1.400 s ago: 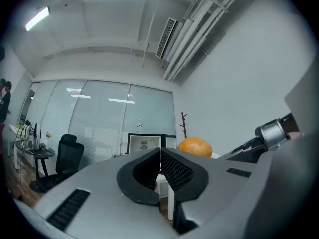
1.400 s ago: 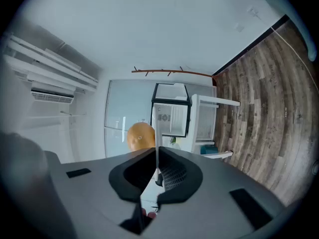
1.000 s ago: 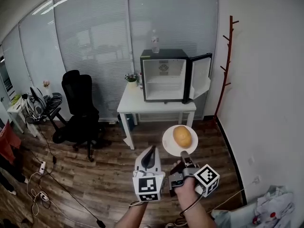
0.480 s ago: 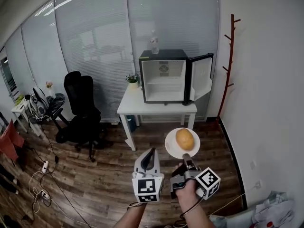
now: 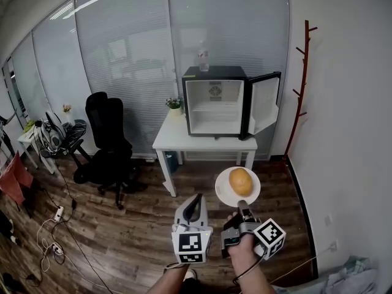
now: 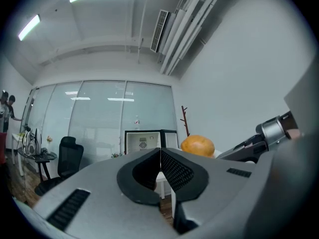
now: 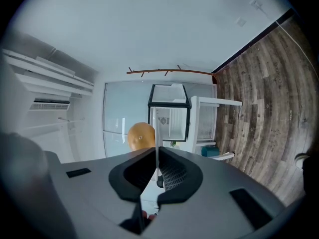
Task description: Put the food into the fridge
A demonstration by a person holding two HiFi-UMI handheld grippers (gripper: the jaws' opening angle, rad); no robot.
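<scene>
A round yellow-brown piece of food lies on a white plate. My right gripper is shut on the plate's near rim and holds it level in the air. In the right gripper view the plate's edge runs as a thin line between the closed jaws, with the food behind it. My left gripper hangs beside the plate on its left, shut and empty, and its jaws meet. The small black fridge stands ahead on a white table, its door swung open to the right and its white inside bare.
A clear bottle stands on top of the fridge and a small potted plant sits beside it. A black office chair is at the left, a red coat stand by the right wall. Cables lie on the wooden floor.
Both grippers and the plate with the food have been carried a little nearer to the fridge. The jaws have stayed as they were.
</scene>
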